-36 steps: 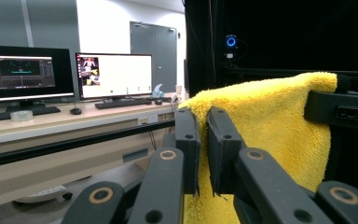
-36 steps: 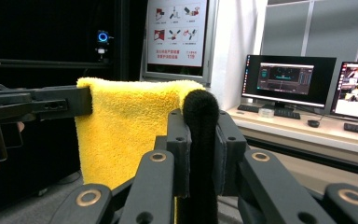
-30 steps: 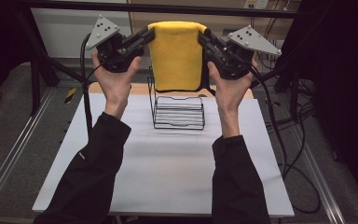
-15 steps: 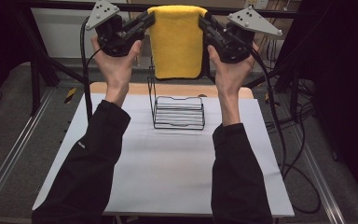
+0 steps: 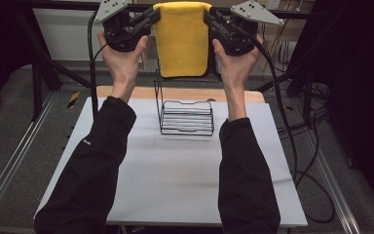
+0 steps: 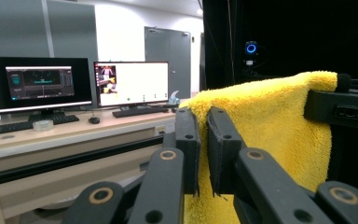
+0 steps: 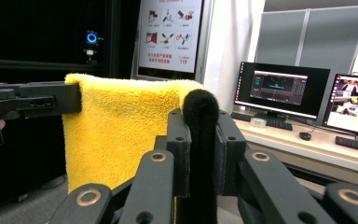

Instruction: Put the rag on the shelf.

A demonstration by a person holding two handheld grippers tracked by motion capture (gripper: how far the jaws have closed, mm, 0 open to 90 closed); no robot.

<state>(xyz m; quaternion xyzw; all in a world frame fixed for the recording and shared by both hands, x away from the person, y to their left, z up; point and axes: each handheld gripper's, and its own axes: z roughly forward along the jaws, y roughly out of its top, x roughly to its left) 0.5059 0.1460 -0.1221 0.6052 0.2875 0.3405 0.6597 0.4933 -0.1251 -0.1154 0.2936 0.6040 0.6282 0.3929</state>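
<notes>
Since a second ago we have lifted the yellow towel higher above the wire rack, which stands on the table. Our left gripper and right gripper each pinch a top corner (jaws clamped on cloth), stretching it between them.

My sleeves are black; both black grippers carry grey perforated plates behind the jaws, trailing black cables.
</notes>
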